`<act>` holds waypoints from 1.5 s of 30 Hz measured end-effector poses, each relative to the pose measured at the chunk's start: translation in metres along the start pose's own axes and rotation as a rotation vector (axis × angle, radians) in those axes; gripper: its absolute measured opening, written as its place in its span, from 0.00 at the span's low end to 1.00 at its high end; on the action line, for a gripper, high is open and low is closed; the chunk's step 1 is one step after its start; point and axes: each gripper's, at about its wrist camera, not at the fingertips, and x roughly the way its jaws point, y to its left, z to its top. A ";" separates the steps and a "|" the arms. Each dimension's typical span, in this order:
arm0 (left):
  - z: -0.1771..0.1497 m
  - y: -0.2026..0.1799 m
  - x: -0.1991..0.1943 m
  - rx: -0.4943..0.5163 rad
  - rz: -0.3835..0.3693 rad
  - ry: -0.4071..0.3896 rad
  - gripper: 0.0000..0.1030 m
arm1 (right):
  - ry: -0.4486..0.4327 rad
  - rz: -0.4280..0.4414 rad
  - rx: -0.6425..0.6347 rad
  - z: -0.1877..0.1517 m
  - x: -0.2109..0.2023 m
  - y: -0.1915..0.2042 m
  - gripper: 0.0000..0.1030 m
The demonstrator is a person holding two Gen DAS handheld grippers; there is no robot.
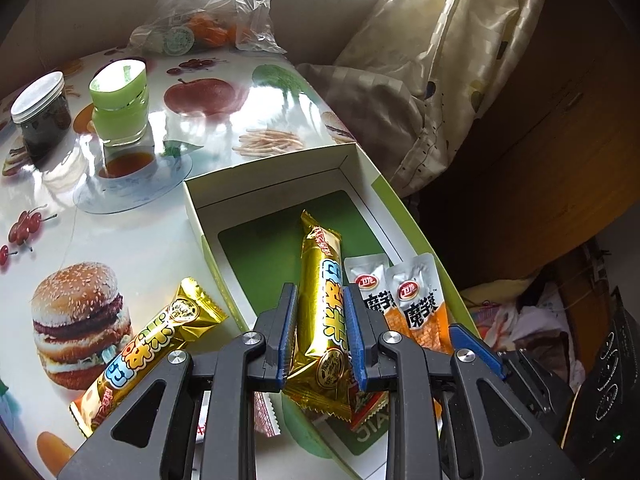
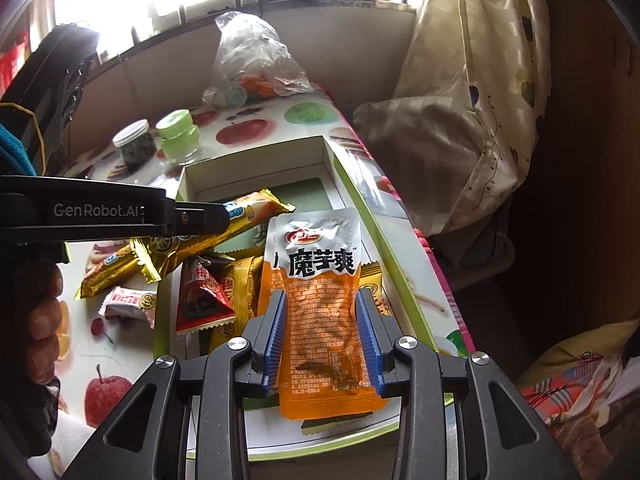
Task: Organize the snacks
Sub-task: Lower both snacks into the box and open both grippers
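I am holding a gold snack bar [image 1: 322, 320] clenched between the jaws of the left gripper [image 1: 320, 328], low in the centre of the left wrist view, over the near end of the open box [image 1: 264, 178]. The right gripper [image 2: 322, 334] is holding an orange konjac pouch [image 2: 320, 304] edge to edge in the lower centre of its own view, also over the box; whether its pads are pressing firmly I cannot tell.

Both packets look light, I judge. The bar seems stiff enough to take across its middle, though the foil is probably slippery. The pouch looks soft and floppy, so I would be gripping it across the flat lower body, away from the sealed ends.

Counting: two gold bars, one held and one [image 1: 148, 348] lying on the table [image 1: 132, 236] at lower left; two orange pouches side by side in the left view, the second [image 1: 370, 286] beside the held one. A red triangular packet [image 2: 202, 300] and a small white wrapped sweet [image 2: 130, 304] are also showing, one each. Two jars are standing at upper left, one dark [image 1: 42, 114], one green [image 1: 118, 104].
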 end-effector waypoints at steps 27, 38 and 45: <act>-0.011 -0.003 -0.024 0.041 0.008 -0.038 0.47 | -0.035 -0.058 0.012 -0.004 -0.014 0.009 0.51; -0.027 -0.003 -0.059 0.068 0.009 -0.100 0.47 | -0.068 -0.055 0.040 -0.008 -0.034 0.020 0.53; -0.041 -0.003 -0.088 0.099 0.019 -0.155 0.47 | -0.101 -0.050 0.033 -0.009 -0.052 0.036 0.54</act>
